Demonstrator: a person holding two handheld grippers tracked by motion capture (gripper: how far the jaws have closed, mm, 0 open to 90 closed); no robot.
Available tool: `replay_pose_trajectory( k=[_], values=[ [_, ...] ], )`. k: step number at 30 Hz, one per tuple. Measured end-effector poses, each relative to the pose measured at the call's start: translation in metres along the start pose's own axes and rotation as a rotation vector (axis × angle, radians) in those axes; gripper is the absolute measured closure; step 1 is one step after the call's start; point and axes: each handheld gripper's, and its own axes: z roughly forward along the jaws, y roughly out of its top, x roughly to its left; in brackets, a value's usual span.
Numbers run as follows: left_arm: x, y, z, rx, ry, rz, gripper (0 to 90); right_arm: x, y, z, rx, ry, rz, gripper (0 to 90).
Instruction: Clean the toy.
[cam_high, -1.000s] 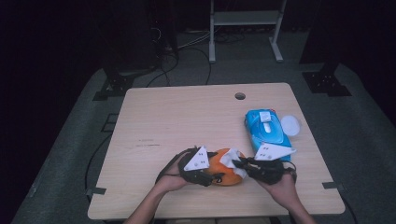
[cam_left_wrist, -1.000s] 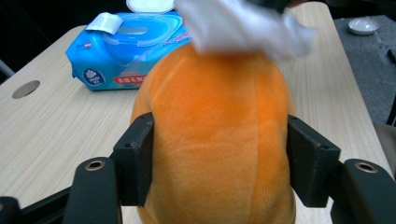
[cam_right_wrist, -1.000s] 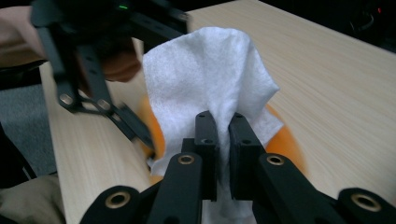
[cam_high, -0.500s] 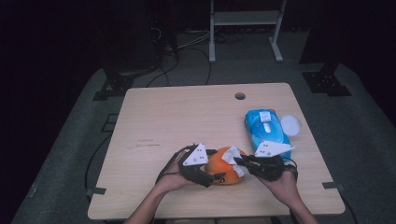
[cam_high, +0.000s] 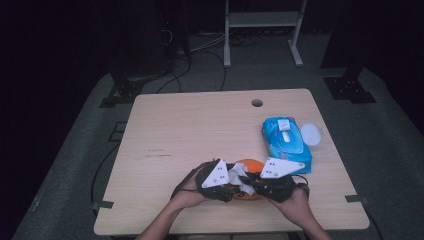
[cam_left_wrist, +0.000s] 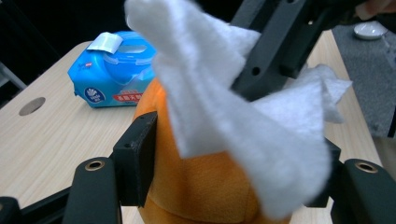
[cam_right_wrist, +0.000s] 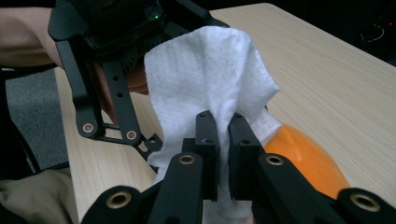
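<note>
An orange rounded object (cam_high: 251, 165) sits near the table's front edge. In the left gripper view it (cam_left_wrist: 205, 182) lies between the jaws of my left gripper (cam_left_wrist: 233, 170), which have just been closing and now press on its sides. My right gripper (cam_right_wrist: 223, 135) is shut on a white wipe (cam_right_wrist: 210, 70) and holds it against the top of the orange object (cam_right_wrist: 299, 154). The wipe (cam_left_wrist: 219, 107) drapes over the orange object and hides part of my left gripper's right pad. From above, both grippers meet at the orange object, left gripper (cam_high: 234, 187) and right gripper (cam_high: 251, 184).
A blue pack of wet wipes (cam_high: 286, 142) lies right of the hands, flap lifted, with a white round lid (cam_high: 311, 134) beside it. A cable hole (cam_high: 257, 103) sits near the far edge of the wooden table (cam_high: 190, 130). The person's forearms enter from the front edge.
My right gripper has shifted a little to the left with the wipe, across the orange object. The left hand has stayed in place around the object.
</note>
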Motion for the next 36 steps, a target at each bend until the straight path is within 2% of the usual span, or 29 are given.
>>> replay_pose_trajectory(
  k=[1, 2, 4, 7, 8, 9, 11, 13, 14, 15, 16, 18, 21, 23, 24, 27, 29, 31, 32, 33, 34, 36],
  values=[
    [0.003, -0.003, -0.002, 0.0, -0.008, -0.004, 34.4, -0.006, -0.001, -0.001, -0.002, 0.004, 0.016, 83.8],
    [0.003, -0.003, -0.002, 0.0, -0.008, -0.004, 34.4, -0.006, -0.001, -0.001, -0.002, 0.004, 0.016, 83.8],
    [0.009, -0.011, -0.004, 0.018, -0.024, -0.015, 34.8, -0.018, -0.007, -0.007, -0.001, -0.035, 0.045, 83.8],
    [0.017, -0.021, -0.009, 0.038, -0.034, -0.06, 35.4, -0.037, -0.02, -0.014, 0.007, -0.063, 0.11, 83.7],
    [0.017, -0.021, -0.009, 0.038, -0.034, -0.06, 35.3, -0.037, -0.02, -0.014, 0.007, -0.063, 0.11, 83.7],
    [0.021, -0.026, -0.011, 0.039, -0.035, -0.091, 34.5, -0.048, -0.031, -0.016, 0.027, -0.079, 0.15, 83.7],
    [0.024, -0.028, -0.011, 0.038, -0.057, -0.132, 30.1, -0.052, -0.036, -0.017, 0.018, -0.055, 0.194, 83.7],
    [0.027, -0.025, -0.011, 0.036, -0.071, -0.184, 19.6, -0.048, -0.034, -0.015, 0.023, -0.061, 0.174, 83.7],
    [0.027, -0.025, -0.011, 0.036, -0.071, -0.184, 16.5, -0.045, -0.032, -0.013, 0.025, -0.064, 0.161, 83.6],
    [0.028, -0.021, -0.009, 0.001, -0.08, -0.238, 13.6, -0.043, -0.031, -0.012, 0.024, -0.057, 0.158, 83.6],
    [0.027, -0.019, -0.008, -0.001, -0.086, -0.24, 13.6, -0.04, -0.029, -0.01, 0.02, -0.044, 0.153, 83.6],
    [0.022, -0.019, -0.006, 0.025, -0.068, -0.179, 20.4, -0.032, -0.023, -0.007, 0.019, -0.03, 0.124, 83.6],
    [0.023, -0.025, -0.008, 0.025, -0.081, -0.156, 29.2, -0.02, -0.017, -0.003, 0.035, -0.032, 0.068, 83.6],
    [0.024, -0.027, -0.01, 0.023, -0.082, -0.156, 30.7, -0.021, -0.017, -0.003, 0.034, -0.03, 0.066, 83.6],
    [0.026, -0.03, -0.011, 0.021, -0.084, -0.169, 31.4, -0.028, -0.018, -0.006, 0.029, -0.03, 0.097, 83.6],
    [0.027, -0.032, -0.012, 0.017, -0.091, -0.171, 31.5, -0.04, -0.026, -0.01, 0.028, -0.033, 0.151, 83.7],
    [0.026, -0.032, -0.011, 0.016, -0.092, -0.171, 31.5, -0.044, -0.029, -0.011, 0.031, -0.038, 0.165, 83.7],
    [0.023, -0.028, -0.009, 0.02, -0.094, -0.147, 31.3, -0.046, -0.032, -0.011, 0.027, -0.027, 0.19, 83.7],
    [0.021, -0.026, -0.008, 0.017, -0.098, -0.13, 31.1, -0.044, -0.03, -0.01, 0.026, -0.024, 0.184, 83.6],
    [0.021, -0.026, -0.008, 0.017, -0.098, -0.13, 30.8, -0.044, -0.03, -0.01, 0.026, -0.024, 0.184, 83.6],
    [0.017, -0.023, -0.006, 0.022, -0.098, -0.108, 30.8, -0.041, -0.028, -0.009, 0.022, -0.017, 0.174, 83.6],
    [0.014, -0.02, -0.005, 0.036, -0.097, -0.075, 30.4, -0.032, -0.02, -0.004, -0.004, 0.019, 0.141, 83.6]
  ],
)
